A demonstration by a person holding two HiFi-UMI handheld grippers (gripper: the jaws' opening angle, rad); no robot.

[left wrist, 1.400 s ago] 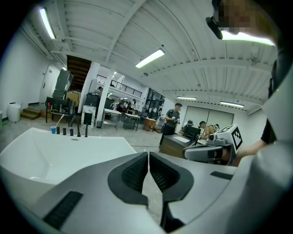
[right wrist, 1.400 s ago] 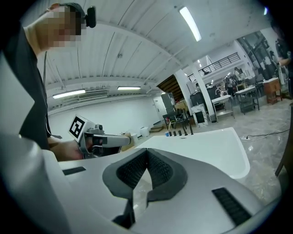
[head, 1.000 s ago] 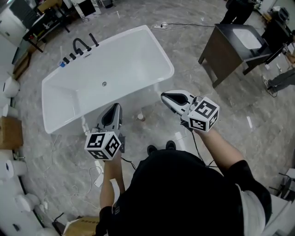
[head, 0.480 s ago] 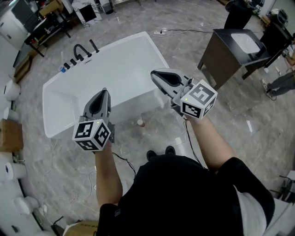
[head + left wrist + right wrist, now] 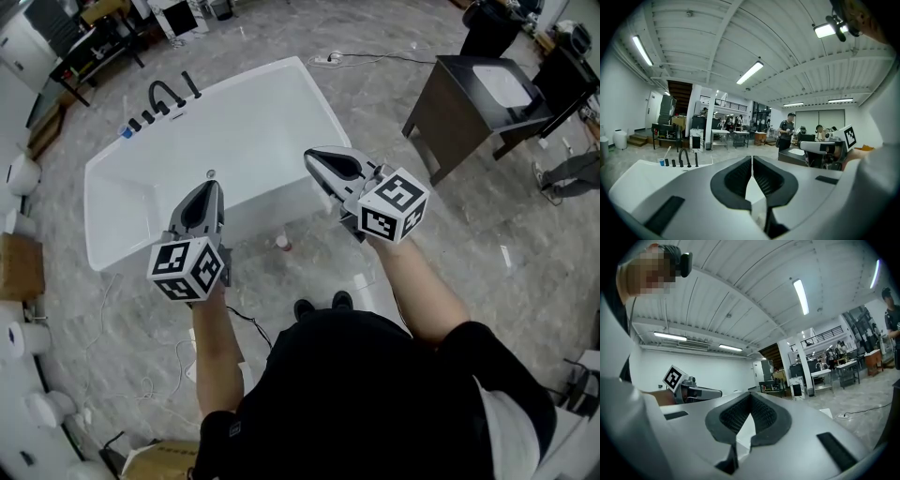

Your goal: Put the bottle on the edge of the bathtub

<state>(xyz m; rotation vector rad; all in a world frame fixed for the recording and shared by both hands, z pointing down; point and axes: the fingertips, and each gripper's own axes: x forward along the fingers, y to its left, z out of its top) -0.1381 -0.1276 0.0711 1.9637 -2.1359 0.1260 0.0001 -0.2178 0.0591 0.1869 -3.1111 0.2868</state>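
Note:
A small bottle (image 5: 281, 243) with a reddish top stands on the floor beside the white bathtub (image 5: 330, 105), in the head view. It lies between my two grippers and below them. My left gripper (image 5: 212, 185) hovers over the tub's near rim, shut and empty. My right gripper (image 5: 310, 153) hangs over the tub's near right corner, also shut with nothing in it. In the left gripper view the jaws (image 5: 751, 157) meet in front of the tub; in the right gripper view the jaws (image 5: 751, 394) are pressed together too.
A black faucet (image 5: 167, 94) stands on the tub's far rim. A dark vanity cabinet (image 5: 478, 94) with a white basin stands to the right. A cable (image 5: 366, 54) lies beyond the tub. White fixtures (image 5: 19, 173) and a cardboard box (image 5: 19, 267) line the left wall. People stand in the background.
Both grippers have risen and moved forward toward the tub; the right one has also shifted left over the tub's corner. The bottle stays on the floor.

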